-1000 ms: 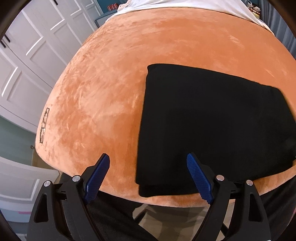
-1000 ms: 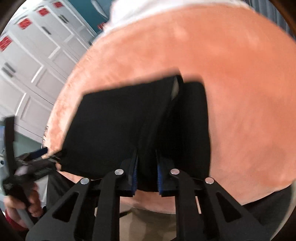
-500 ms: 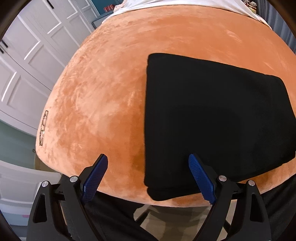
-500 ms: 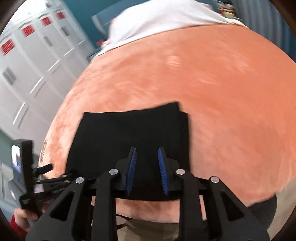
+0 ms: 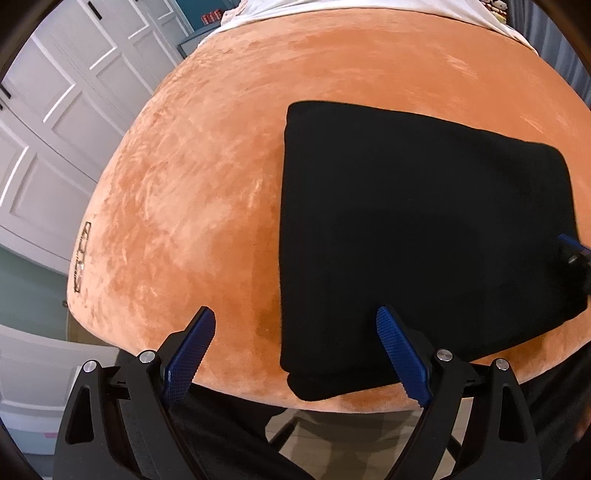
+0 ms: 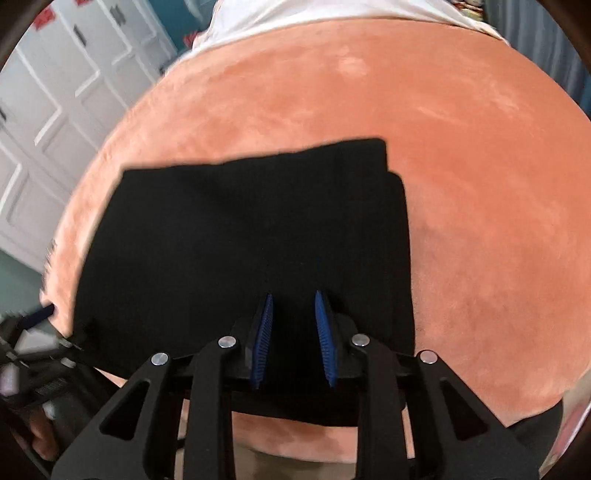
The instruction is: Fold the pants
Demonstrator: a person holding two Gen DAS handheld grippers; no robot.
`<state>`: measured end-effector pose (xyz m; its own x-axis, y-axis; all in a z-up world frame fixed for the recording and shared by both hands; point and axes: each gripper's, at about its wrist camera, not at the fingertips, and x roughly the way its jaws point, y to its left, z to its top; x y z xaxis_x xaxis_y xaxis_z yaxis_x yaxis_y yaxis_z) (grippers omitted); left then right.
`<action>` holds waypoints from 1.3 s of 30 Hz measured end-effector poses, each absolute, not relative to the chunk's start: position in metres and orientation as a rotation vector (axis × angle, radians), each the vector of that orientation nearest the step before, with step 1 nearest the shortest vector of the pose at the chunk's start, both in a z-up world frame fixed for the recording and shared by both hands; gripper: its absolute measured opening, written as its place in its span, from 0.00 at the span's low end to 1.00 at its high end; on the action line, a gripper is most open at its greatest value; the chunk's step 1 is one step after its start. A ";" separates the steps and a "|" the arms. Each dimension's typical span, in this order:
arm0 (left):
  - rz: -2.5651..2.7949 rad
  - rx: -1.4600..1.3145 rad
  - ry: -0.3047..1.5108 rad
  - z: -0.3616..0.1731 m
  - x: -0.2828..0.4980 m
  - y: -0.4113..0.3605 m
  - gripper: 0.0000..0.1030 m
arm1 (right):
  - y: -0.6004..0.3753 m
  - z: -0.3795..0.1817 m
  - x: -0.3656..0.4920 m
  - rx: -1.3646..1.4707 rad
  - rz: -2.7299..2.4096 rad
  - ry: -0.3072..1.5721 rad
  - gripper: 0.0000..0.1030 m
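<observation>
Black pants [image 5: 424, 240] lie folded into a flat rectangle on the orange plush bed cover [image 5: 203, 166], close to its near edge. My left gripper [image 5: 295, 314] is open wide above the pants' near left corner, one blue pad over the cover and one over the cloth, holding nothing. In the right wrist view the pants [image 6: 251, 240] fill the middle. My right gripper [image 6: 294, 297] hovers over their near right part, jaws a narrow gap apart, with nothing pinched between the pads. Its tip also shows in the left wrist view, the right gripper [image 5: 572, 254] at the pants' right edge.
White panelled wardrobe doors [image 5: 55, 129] stand left of the bed. A white sheet [image 5: 332, 7] covers the far end. The bed's near edge curves just below both grippers, with the person's dark clothing and the floor beneath. Bare orange cover surrounds the pants.
My right gripper let go of the raised fold it pinched, and that layer now lies flat. Its jaws parted slightly and it came back in low over the pants. The left gripper barely moved.
</observation>
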<state>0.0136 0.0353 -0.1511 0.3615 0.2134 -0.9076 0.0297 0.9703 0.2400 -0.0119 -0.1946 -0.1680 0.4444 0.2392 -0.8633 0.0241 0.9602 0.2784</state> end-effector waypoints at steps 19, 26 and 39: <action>-0.034 -0.027 1.222 -0.158 0.015 0.079 0.85 | -0.229 -0.128 0.039 0.485 0.157 1.005 0.73; -0.079 -0.268 1.309 -0.191 0.034 0.093 0.85 | -0.276 -0.169 -0.027 0.482 0.024 1.133 0.78; -0.121 -0.342 1.298 -0.212 0.044 0.096 0.95 | -0.254 -0.213 -0.033 0.734 0.128 1.132 0.96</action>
<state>0.0441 0.0961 -0.2115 0.2717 -0.2776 -0.9215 -0.1028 0.9436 -0.3146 -0.0329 -0.2536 -0.2127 0.4447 0.4480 -0.7756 0.2631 0.7624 0.5912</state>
